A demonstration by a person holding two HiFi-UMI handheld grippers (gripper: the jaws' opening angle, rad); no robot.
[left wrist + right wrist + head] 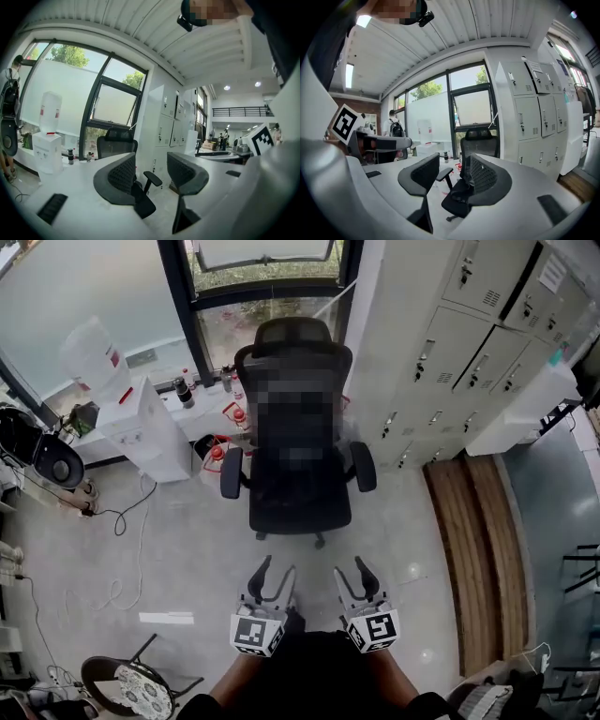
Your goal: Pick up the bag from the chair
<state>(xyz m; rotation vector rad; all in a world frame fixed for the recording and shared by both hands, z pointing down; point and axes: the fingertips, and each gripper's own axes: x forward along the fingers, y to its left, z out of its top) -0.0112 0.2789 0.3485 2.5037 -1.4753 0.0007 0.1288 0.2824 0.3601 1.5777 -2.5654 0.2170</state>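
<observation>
1. Left fingers (pixel 119 178) first: they stand well apart, ribbed black pads facing each other with nothing gripped. Only the room shows through the gap.
2. Right fingers (pixel 486 179) are the same, spread wide with nothing held. The chair's seat shows in the distance between them.
3. Out to the tools: the left gripper (pixel 274 576) and right gripper (pixel 354 573) sit side by side at the bottom of the head view. Both point up the frame at the chair, each with its marker cube at the rear.
4. Both are clear of the chair (pixel 298 501), with a strip of bare grey floor (pixel 187 559) between the jaw tips and the wheeled base.
5. The chair is a black office chair with a headrest and two armrests, and it faces the grippers.
6. And the bag? I cannot pick it out for certain. In the right gripper view a dark lump (pixel 458 193) sits on the seat, black on black, and the head view does not show the middle of the chair.
7. Behind the chair is a tall dark-framed window (pixel 267 296), with small bottles (pixel 183 390) on the floor at its foot.
8. At the head view's left stands a white water dispenser (pixel 141 423), and a cable (pixel 122 521) trails over the floor.
9. At the right is a bank of pale lockers (pixel 487 343), with a wooden bench (pixel 473 549) below it.
</observation>
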